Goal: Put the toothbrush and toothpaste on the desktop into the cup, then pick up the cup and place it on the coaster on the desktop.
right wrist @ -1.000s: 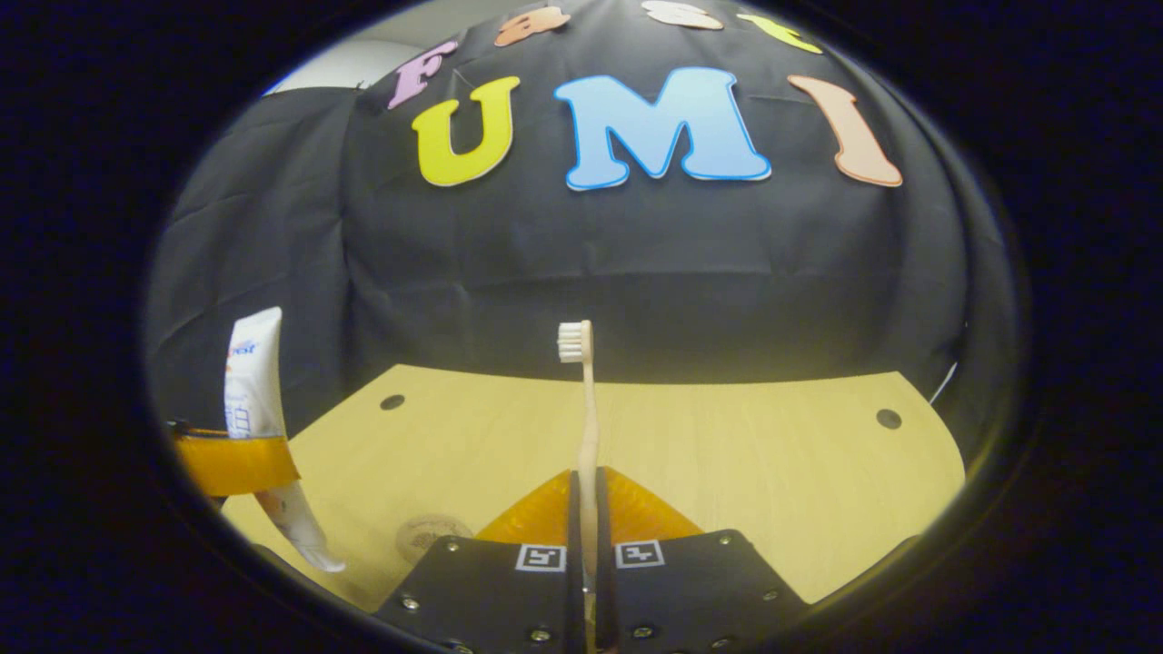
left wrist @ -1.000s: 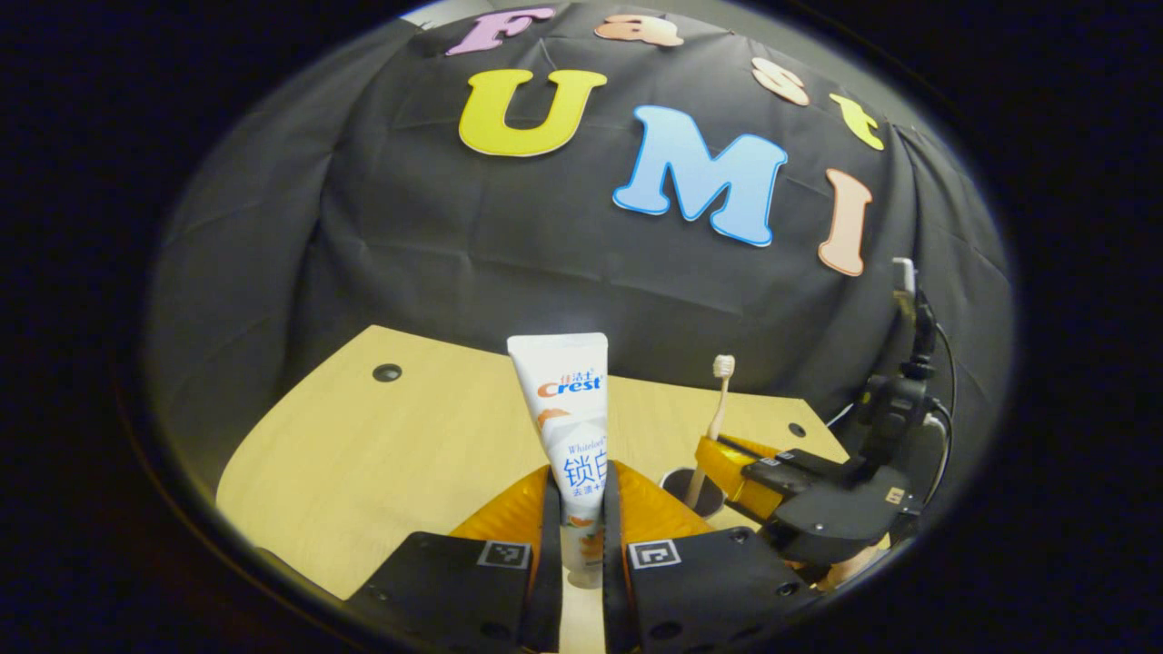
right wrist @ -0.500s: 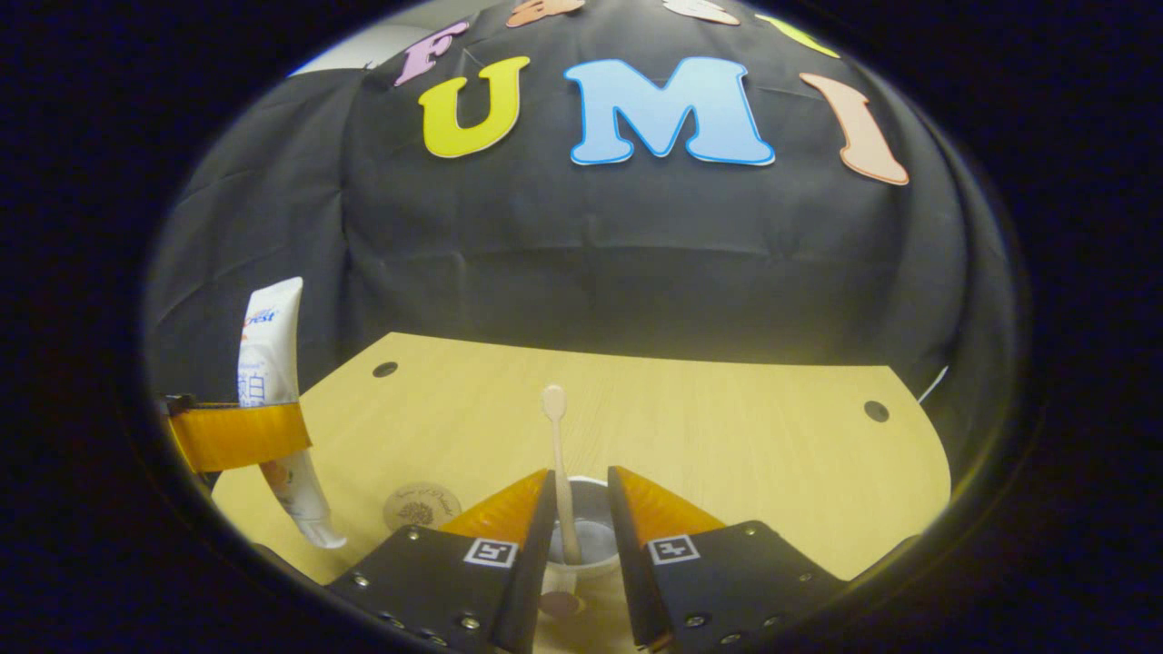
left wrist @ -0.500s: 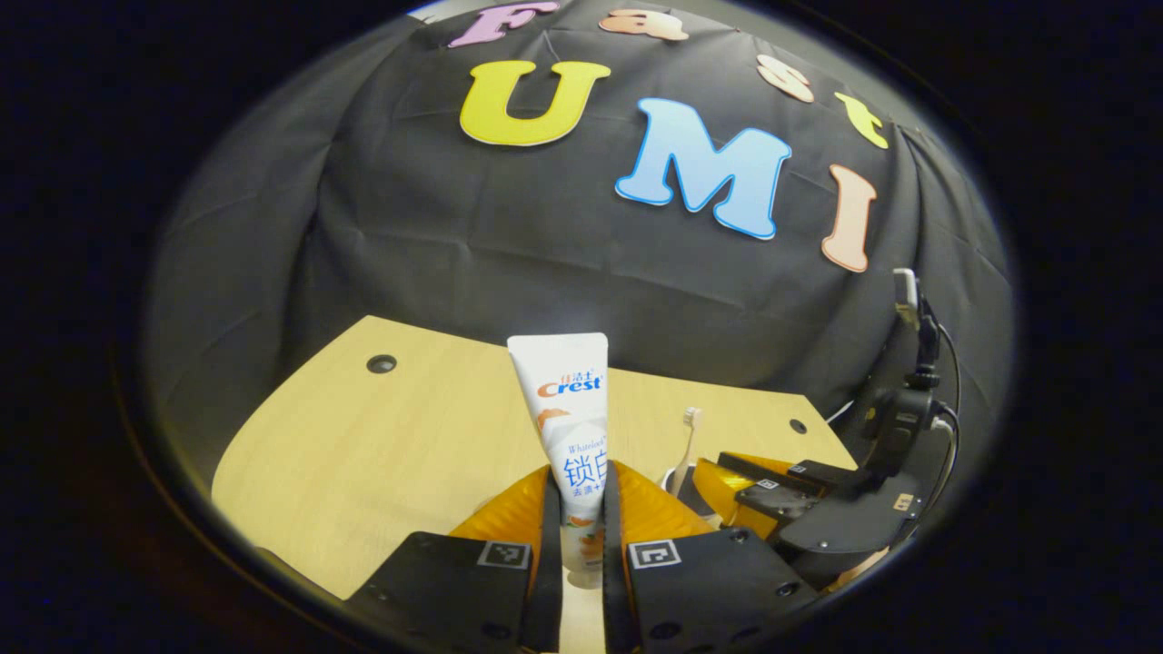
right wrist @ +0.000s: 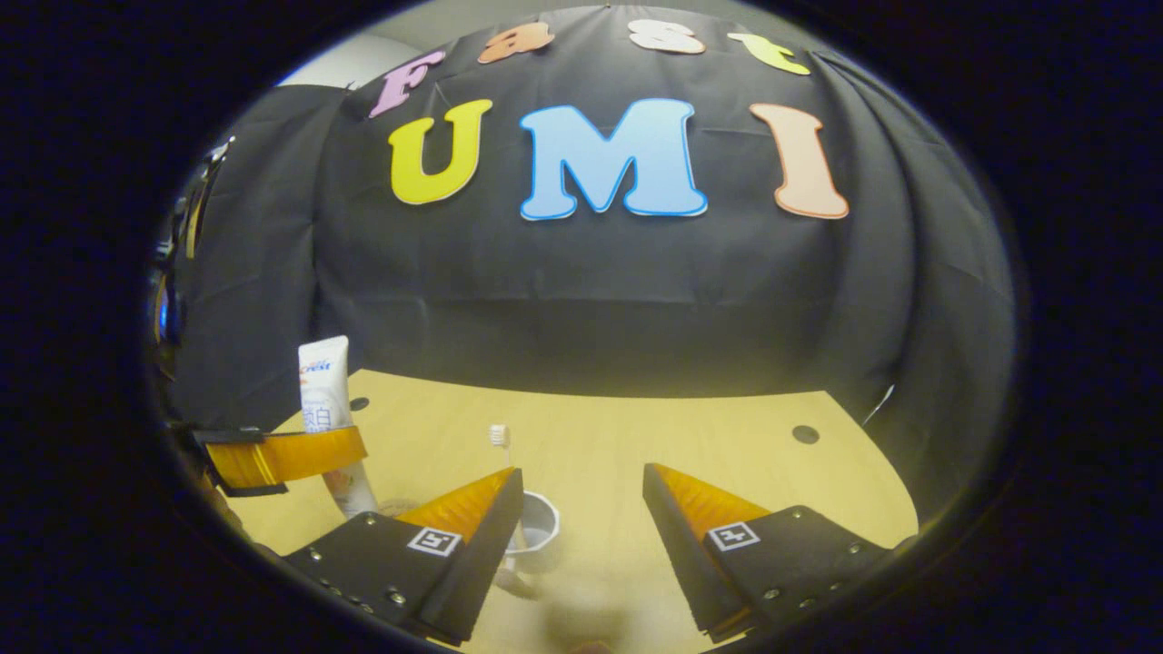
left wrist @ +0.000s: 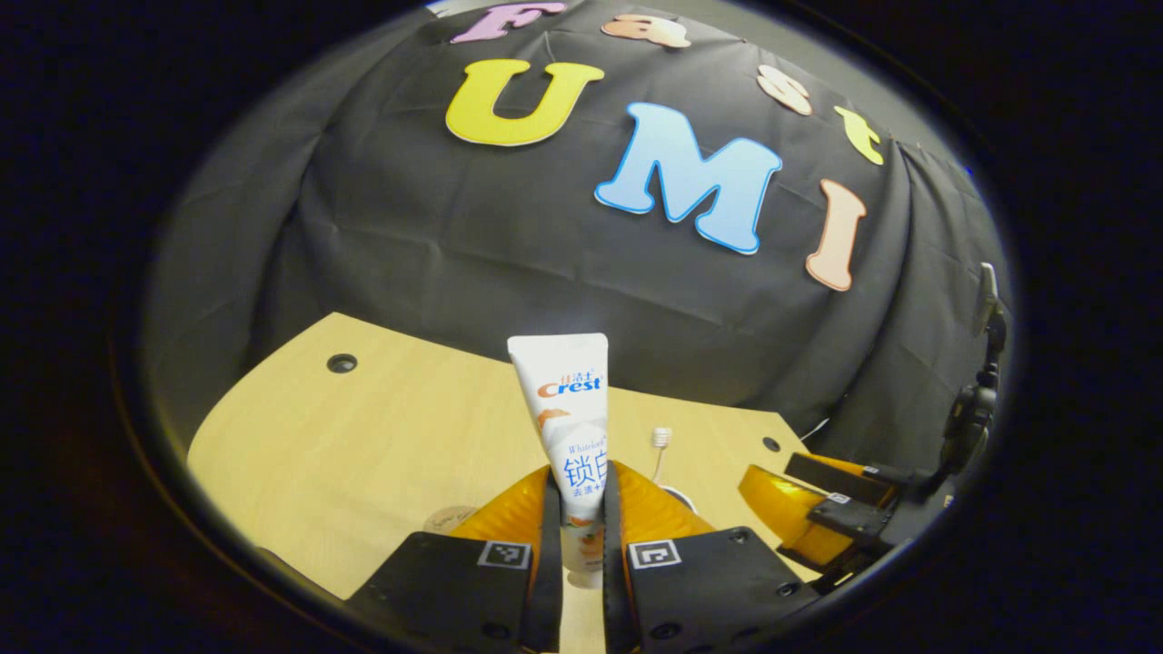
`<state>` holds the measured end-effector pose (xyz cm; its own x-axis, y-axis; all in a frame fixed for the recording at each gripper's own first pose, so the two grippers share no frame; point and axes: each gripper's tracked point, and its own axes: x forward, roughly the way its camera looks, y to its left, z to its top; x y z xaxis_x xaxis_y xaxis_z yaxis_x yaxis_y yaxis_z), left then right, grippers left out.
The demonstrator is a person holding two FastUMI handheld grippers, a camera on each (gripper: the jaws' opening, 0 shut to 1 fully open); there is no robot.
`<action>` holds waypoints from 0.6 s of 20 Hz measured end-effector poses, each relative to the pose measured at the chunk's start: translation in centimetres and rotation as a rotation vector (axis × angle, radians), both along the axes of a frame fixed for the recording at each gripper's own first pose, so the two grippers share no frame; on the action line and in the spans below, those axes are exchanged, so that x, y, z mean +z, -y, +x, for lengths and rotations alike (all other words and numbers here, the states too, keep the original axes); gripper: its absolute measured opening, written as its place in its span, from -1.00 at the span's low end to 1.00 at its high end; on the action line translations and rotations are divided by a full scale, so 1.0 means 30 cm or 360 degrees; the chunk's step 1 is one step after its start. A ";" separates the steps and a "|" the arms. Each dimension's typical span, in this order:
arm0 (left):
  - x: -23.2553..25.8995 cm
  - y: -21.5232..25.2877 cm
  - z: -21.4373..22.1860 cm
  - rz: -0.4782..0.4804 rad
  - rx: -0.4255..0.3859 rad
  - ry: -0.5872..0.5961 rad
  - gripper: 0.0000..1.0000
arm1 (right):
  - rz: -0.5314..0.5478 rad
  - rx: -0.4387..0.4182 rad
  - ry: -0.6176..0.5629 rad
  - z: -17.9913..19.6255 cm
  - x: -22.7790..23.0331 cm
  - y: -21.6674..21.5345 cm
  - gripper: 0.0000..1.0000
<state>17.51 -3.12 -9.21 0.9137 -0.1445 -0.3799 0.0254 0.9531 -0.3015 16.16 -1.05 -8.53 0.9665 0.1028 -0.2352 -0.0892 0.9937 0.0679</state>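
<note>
Toothbrush (right wrist: 499,438) standing bristles-up in the cup (right wrist: 536,531), with the cup resting on the wooden bench (right wrist: 636,436). Cup partly hidden behind one finger of the right gripper (right wrist: 581,509), jaws spread wide, holding nothing. Left of the cup, toothpaste (left wrist: 571,427) held upright above the bench, pinched between the closed jaws of the left gripper (left wrist: 578,509). Coaster (left wrist: 452,519) lying flat on the bench, near the cup.
</note>
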 end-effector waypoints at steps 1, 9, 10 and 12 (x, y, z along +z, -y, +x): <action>0.003 0.012 0.015 -0.0011 -0.0010 0.0013 -0.53 | 0.0012 -0.0024 0.0022 -0.020 0.024 0.029 0.65; 0.017 0.152 0.137 -0.0110 -0.0099 0.0145 -0.50 | 0.0146 -0.0202 0.0026 -0.181 0.069 0.206 0.66; 0.013 0.167 0.153 -0.0121 -0.0111 0.0156 -0.51 | 0.0170 -0.0210 0.0008 -0.198 0.058 0.214 0.66; -0.007 0.198 0.180 -0.0114 -0.0125 0.0176 -0.51 | 0.0204 -0.0234 -0.0030 -0.232 0.032 0.237 0.66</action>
<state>22.91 -9.07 -9.41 0.9341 -0.2406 -0.2637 0.1361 0.9229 -0.3601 9.21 -8.14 -7.55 0.9689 -0.0088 -0.2473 0.0587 0.9791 0.1949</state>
